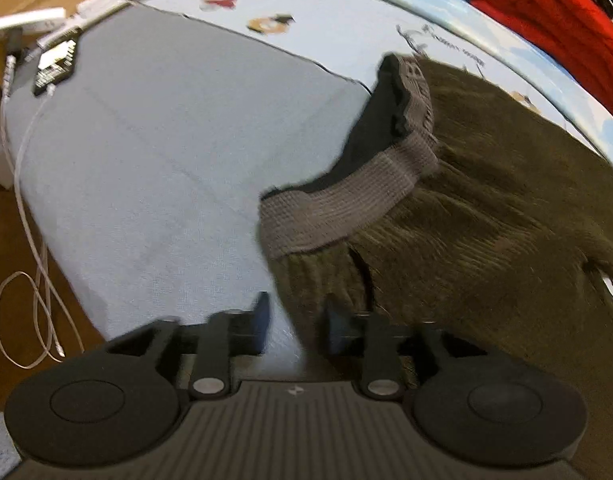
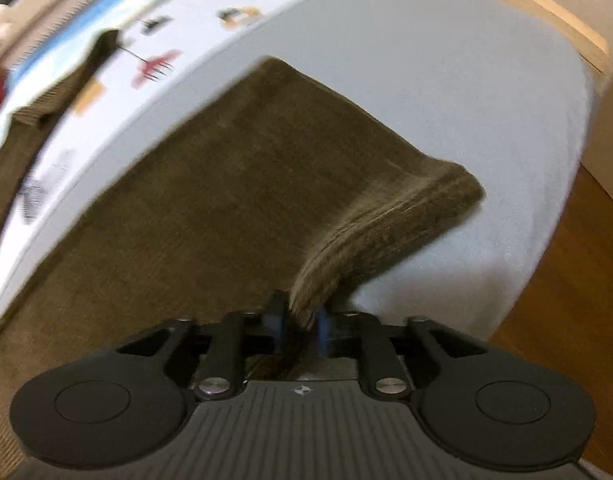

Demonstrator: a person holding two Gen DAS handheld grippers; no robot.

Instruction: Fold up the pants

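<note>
Left wrist view: the left gripper [image 1: 294, 322] points steeply down over the edge of the olive pants [image 1: 466, 216], jaws apart, gripping nothing. The pants lie on a pale blue bedsheet [image 1: 146, 152], grey waistband [image 1: 346, 208] bunched up. The right gripper [image 2: 300, 320] also tilts steeply down; a leg hem [image 2: 386, 216] hangs between its parted jaws, seemingly unpressed.

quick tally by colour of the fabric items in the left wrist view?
Olive: 1, pants
Grey: 1, mat
Light blue, printed: 1, sheet
Red: 1, folded cloth
Total: 4
</note>
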